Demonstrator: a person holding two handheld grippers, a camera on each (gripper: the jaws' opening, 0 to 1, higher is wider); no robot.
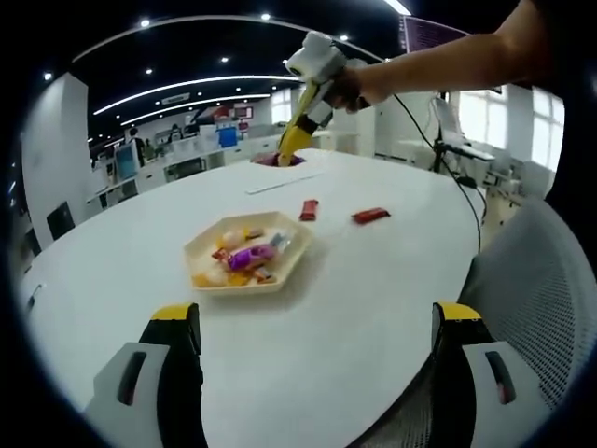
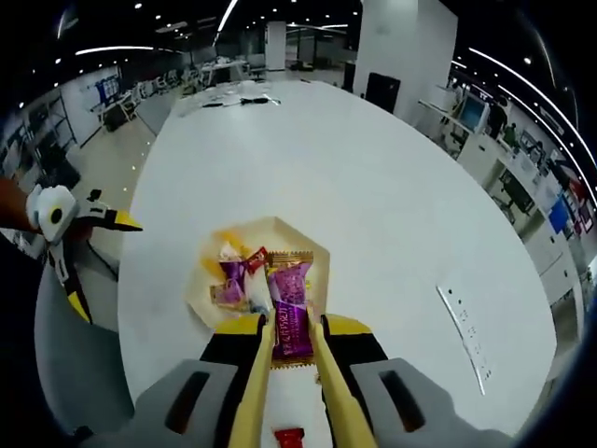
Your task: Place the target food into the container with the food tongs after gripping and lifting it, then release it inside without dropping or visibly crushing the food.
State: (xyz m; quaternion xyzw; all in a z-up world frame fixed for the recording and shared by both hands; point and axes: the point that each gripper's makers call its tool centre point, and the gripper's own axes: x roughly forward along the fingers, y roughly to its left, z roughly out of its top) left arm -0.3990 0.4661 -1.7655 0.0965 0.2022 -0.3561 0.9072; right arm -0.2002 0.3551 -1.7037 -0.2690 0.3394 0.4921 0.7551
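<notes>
Purple foil-wrapped snack packet [image 2: 290,313] pinched between yellow food tongs [image 2: 289,373], hanging just above near rim of cream hexagonal plastic tray [image 2: 317,257] holding mixed wrapped candies [image 1: 241,257].

Red wrapper [image 2: 288,436] cut off, perhaps candy.

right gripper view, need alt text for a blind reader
The right gripper holds a purple snack packet between its yellow-tipped jaws, at the near edge of a cream hexagonal tray of wrapped sweets on a white table. The left gripper shows at the left edge.
</notes>
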